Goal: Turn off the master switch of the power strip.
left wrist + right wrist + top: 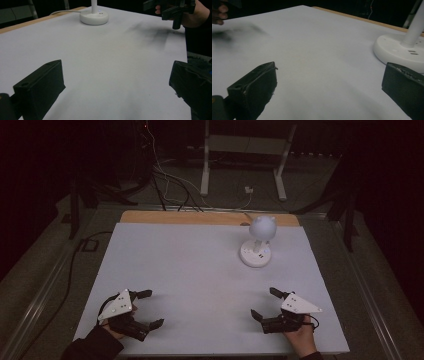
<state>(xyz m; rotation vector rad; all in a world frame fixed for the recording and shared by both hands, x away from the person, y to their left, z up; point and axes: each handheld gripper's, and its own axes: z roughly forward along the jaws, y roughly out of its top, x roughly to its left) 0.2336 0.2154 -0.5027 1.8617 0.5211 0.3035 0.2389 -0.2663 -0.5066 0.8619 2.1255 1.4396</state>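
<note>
Dim scene, seen from above: a pale grey tabletop with a strip of bare wood along its far edge. Standing on it toward the far right, a small white lamp with a round flat base, a short stem and a rounded head bearing two little ear-like points (head turned away from the near edge). A white cord trailing from behind the base toward the far edge.

Near the front left corner, the left claw, held by a hand in a dark sleeve, grey three-cornered plate on top, jaws spread wide with nothing between them. From its own camera: two black jaws well apart at the bottom corners, bare tabletop between, the lamp's base far off at the top, and the other hand with its claw at the upper right.

Near the front right, the right claw, also held in a hand, plate on top, jaws spread wide and empty. From its own camera: black jaws at either bottom corner, bare tabletop between, the lamp base and stem close at the right, just beyond the right jaw, not touching it. Fingers of the other hand at the upper left corner.

Both claws low over the tabletop, well apart from each other. Lamp nearer the right claw than the left, touched by neither.

Beyond the tabletop, dark floor with cables and the white legs of a stand.
</note>
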